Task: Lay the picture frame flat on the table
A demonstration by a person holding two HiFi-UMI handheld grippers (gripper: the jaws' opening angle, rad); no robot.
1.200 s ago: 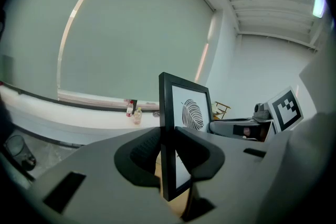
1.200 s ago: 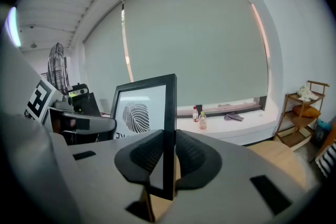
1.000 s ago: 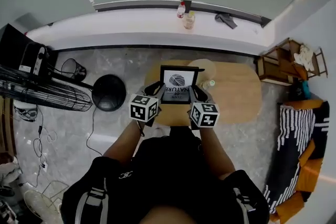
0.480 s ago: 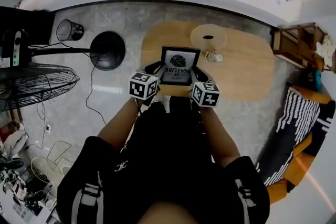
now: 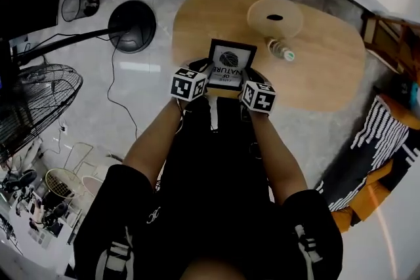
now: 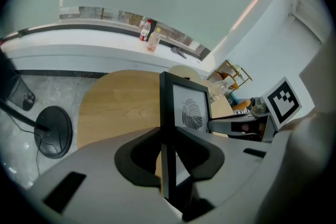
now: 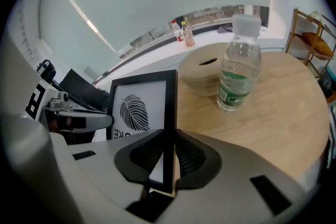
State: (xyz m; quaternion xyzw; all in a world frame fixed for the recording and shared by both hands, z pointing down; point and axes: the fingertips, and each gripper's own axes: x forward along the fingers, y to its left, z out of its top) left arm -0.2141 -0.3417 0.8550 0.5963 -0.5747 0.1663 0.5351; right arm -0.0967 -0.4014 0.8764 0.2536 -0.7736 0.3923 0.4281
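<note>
A black picture frame [image 5: 230,64] with a leaf print stands over the front edge of the wooden table [image 5: 197,16], its face turned up towards me. My left gripper [image 5: 205,72] is shut on the frame's left edge [image 6: 167,113], and that bar runs straight between its pads. My right gripper [image 5: 248,80] is shut on the right edge [image 7: 169,113]. In the left gripper view the print [image 6: 191,107] shows beyond the jaws, with the right gripper [image 6: 247,124] across from it. Whether the frame's bottom touches the table is hidden.
A clear water bottle [image 5: 281,49] [image 7: 239,68] and a round tan disc with a slot [image 5: 275,16] [image 7: 202,68] stand behind the frame on the right. A fan base [image 5: 131,26], cables and a bin [image 5: 77,6] lie on the floor to the left.
The head view has swung down and the table has slid up the picture. Both grippers keep their hold on the frame, which stays near the table's front edge.
</note>
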